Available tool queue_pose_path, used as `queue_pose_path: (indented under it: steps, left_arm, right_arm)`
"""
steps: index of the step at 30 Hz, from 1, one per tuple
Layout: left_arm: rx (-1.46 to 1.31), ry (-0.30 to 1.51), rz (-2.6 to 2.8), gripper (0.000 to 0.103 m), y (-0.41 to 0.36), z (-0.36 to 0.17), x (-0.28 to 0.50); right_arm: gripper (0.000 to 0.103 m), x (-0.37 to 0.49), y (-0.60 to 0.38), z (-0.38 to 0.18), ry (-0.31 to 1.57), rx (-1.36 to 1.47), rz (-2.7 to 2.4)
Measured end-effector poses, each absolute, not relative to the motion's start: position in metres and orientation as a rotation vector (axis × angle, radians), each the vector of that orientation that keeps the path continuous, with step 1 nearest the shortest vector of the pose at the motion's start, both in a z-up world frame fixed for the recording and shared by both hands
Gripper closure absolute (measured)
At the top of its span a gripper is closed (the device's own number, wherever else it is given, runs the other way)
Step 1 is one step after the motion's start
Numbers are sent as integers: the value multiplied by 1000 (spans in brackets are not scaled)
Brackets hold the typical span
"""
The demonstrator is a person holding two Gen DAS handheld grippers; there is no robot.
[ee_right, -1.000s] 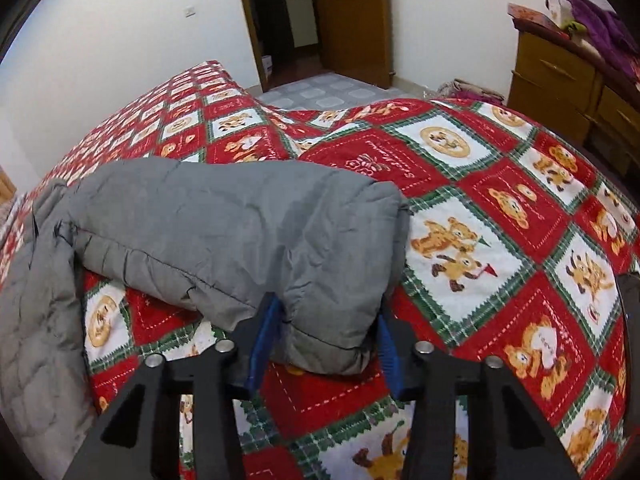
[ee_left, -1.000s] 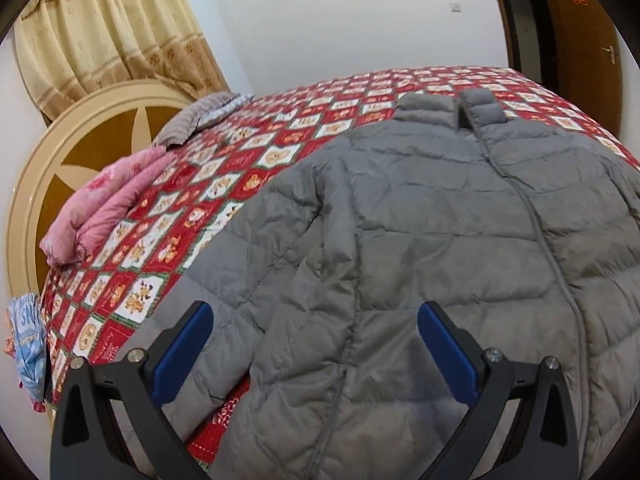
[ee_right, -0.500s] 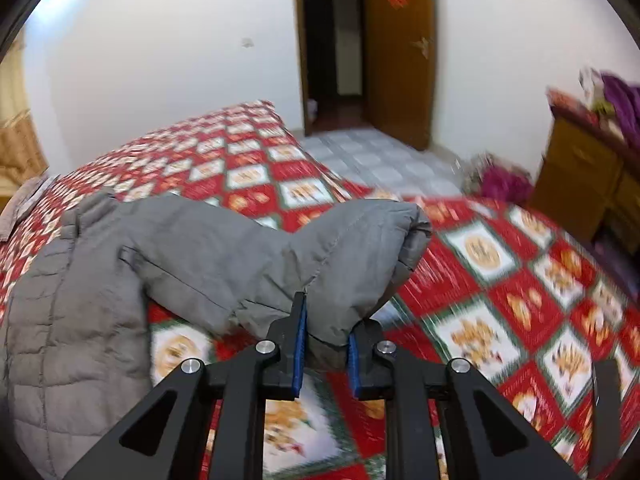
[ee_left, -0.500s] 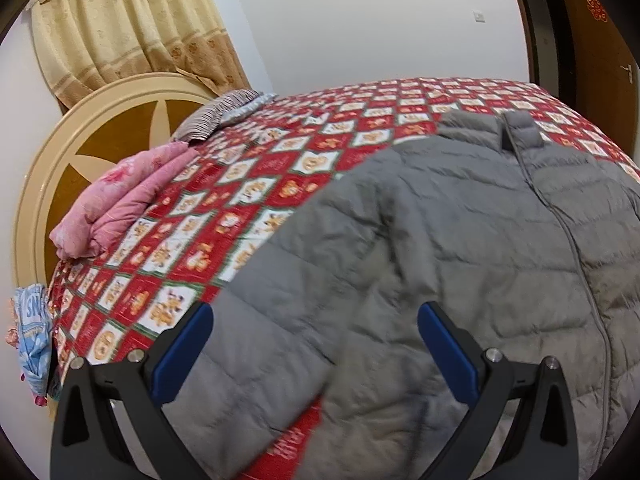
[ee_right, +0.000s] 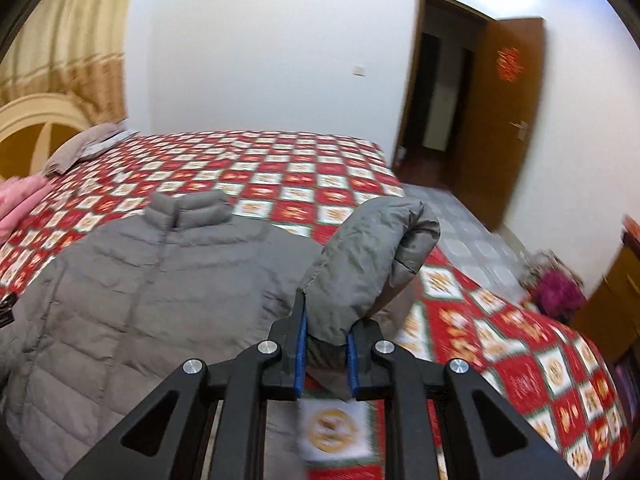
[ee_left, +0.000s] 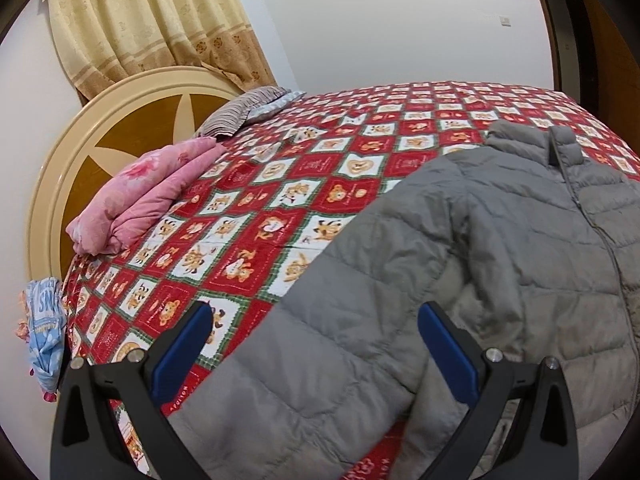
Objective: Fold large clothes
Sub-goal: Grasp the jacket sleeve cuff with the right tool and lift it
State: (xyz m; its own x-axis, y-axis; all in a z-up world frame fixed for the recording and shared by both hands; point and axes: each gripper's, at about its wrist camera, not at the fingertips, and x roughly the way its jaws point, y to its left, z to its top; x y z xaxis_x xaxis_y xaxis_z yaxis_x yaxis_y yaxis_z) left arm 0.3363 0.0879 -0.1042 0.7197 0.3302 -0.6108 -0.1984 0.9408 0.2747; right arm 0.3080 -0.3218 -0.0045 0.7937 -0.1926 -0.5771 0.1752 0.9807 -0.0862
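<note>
A grey quilted jacket lies front up on a bed with a red patterned cover, collar toward the far side. Its near sleeve runs down between the wide-apart blue pads of my left gripper, which stands open above it without touching. In the right wrist view the same jacket spreads at the left. My right gripper is shut on the cuff of the other sleeve, lifted off the bed cover and curling over above the jaws.
A folded pink quilt and a striped pillow lie by the round headboard. A blue cloth hangs at the bed's corner. An open wooden door, a tiled floor and a wooden dresser lie to the right.
My right gripper closed on the sleeve cuff, then rose and swung left with it toward the jacket body. The left gripper drifted left along the near sleeve, staying open.
</note>
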Motion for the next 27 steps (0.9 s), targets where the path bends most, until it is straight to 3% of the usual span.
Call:
queue_pose_path:
  steps: [10, 27]
  left_arm:
    - [193, 722, 300, 0, 96, -110, 354]
    - [243, 739, 340, 0, 104, -127, 374]
  right_arm:
    - [89, 371, -219, -20, 646, -132, -39]
    - [89, 424, -79, -115, 763, -102, 212]
